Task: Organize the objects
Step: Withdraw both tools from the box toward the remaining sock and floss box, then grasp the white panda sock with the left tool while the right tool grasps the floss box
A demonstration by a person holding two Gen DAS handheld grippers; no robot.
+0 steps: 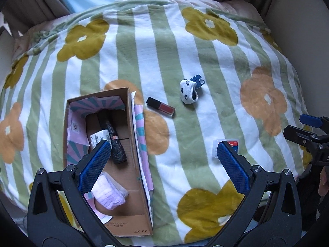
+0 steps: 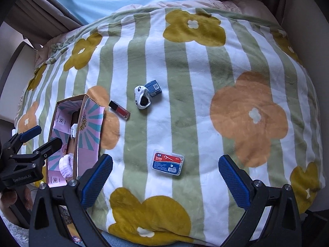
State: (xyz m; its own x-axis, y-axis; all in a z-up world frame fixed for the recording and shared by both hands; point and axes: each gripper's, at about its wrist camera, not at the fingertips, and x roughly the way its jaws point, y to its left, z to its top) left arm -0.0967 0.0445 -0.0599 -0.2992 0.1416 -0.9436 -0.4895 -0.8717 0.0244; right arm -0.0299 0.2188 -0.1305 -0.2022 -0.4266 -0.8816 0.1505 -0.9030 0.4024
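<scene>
An open cardboard box (image 1: 135, 144) (image 2: 81, 144) lies on the blanket at the left; it holds a black roll (image 1: 115, 144), a small white pack (image 1: 99, 138) and a pale pink packet (image 1: 110, 191). On the blanket lie a red lipstick (image 1: 161, 107) (image 2: 119, 110), a white sock with black marks (image 1: 188, 91) (image 2: 141, 97), a small blue box (image 1: 197, 81) (image 2: 153, 87) and a clear floss-pick case (image 2: 168, 162) (image 1: 234, 144). My left gripper (image 1: 162, 156) is open and empty, over the box's right wall. My right gripper (image 2: 165, 169) is open and empty, just in front of the floss case.
The striped flower blanket (image 2: 205, 82) covers a bed. Curtains (image 1: 30, 0) and a bright window stand behind it. The bed's front edge drops off below the grippers.
</scene>
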